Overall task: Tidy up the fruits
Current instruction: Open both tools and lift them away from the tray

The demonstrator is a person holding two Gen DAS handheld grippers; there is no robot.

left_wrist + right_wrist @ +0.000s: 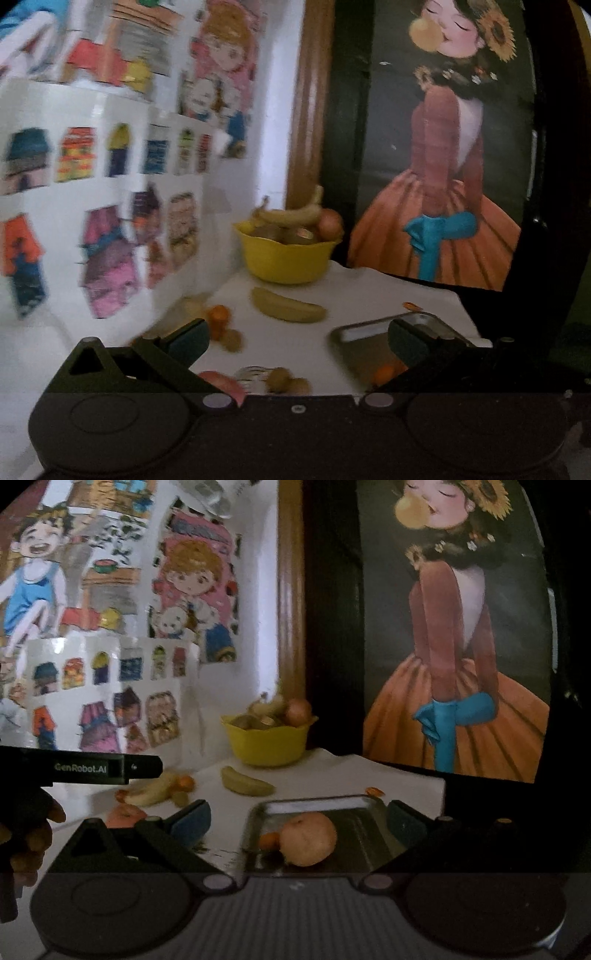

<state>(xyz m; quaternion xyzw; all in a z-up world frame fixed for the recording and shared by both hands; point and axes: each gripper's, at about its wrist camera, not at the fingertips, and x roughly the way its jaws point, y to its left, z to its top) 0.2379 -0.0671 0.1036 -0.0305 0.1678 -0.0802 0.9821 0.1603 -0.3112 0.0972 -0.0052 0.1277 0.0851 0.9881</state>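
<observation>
A yellow bowl (pixel 284 258) (pixel 266 743) holding bananas and round fruit stands at the back of the white table. A greenish banana (pixel 288 305) (pixel 246 782) lies in front of it. A metal tray (pixel 364 349) (pixel 365 834) holds a large orange fruit (pixel 308 838) and a small orange one (pixel 269 841) (pixel 384 373). Small fruits (pixel 219 317) lie at the left, with a peeled banana (pixel 155 792). My left gripper (pixel 295 339) is open and empty above the table. My right gripper (pixel 299 821) is open and empty, just before the tray.
Walls with cartoon stickers (pixel 110 627) close off the left. A framed picture of a girl in an orange dress (pixel 454 646) stands behind the table at right. The left gripper's body (pixel 92 768) and the hand show at the left of the right wrist view.
</observation>
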